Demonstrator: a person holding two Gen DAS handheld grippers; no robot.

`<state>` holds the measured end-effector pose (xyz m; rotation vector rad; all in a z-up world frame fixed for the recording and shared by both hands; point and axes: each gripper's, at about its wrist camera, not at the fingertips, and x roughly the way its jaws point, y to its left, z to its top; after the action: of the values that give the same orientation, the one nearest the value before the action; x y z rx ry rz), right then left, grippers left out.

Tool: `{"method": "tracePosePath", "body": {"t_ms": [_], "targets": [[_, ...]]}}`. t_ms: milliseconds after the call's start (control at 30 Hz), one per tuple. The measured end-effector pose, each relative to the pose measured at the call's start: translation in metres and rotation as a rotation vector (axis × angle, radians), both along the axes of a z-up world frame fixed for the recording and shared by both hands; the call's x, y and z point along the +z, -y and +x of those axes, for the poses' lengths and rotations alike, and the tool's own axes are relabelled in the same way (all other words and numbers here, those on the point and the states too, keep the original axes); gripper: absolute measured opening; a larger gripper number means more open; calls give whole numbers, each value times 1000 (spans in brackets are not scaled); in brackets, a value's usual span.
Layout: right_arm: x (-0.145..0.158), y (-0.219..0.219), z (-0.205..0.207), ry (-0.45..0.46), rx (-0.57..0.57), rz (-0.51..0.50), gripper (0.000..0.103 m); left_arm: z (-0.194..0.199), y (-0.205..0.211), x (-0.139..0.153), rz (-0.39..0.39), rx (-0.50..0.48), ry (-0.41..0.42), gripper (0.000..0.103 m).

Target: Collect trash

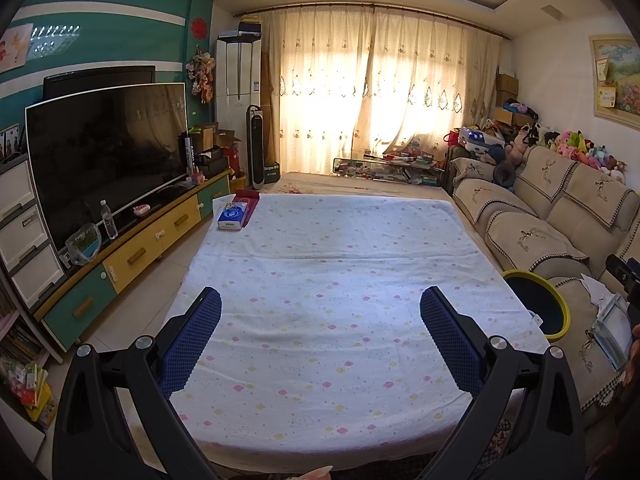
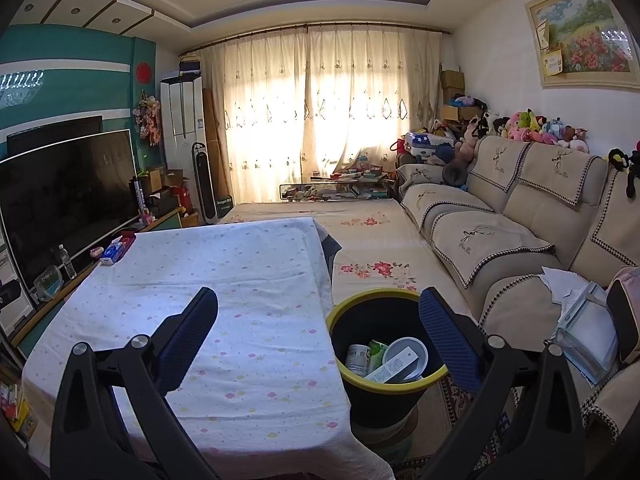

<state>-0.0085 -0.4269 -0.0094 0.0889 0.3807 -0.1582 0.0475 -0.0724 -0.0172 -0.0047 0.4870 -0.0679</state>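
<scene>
Both sets of jaws are seen spread wide with nothing between them: left gripper (image 1: 320,312) over the cloth-covered counter (image 1: 340,264), right gripper (image 2: 318,312) above its right edge. Trash (image 2: 386,360), bottles and a box, is noted inside the yellow-rimmed bin (image 2: 400,384) standing between counter and sofa (image 2: 520,248). A tissue pack (image 1: 233,216) lies at the counter's far left corner.

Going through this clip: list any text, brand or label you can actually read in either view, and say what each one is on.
"Vinda", partly legible: blue tissue pack at the table's far left corner.
White brand word, too blurred to read: dark box beside the tower fan.
Vertical lettering, too small: dark tube by the TV.
Printed labels, unreadable: items in the trash bin.
Yellow notes on the painting: unreadable.
</scene>
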Motion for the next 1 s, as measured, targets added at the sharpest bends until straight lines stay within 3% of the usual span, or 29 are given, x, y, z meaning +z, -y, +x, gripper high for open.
{"method": "tracePosePath", "body": {"t_ms": [1000], "targets": [[-3,2,2,-9,-1,4,96,3,4,-11,1,-14,-25,98]]}}
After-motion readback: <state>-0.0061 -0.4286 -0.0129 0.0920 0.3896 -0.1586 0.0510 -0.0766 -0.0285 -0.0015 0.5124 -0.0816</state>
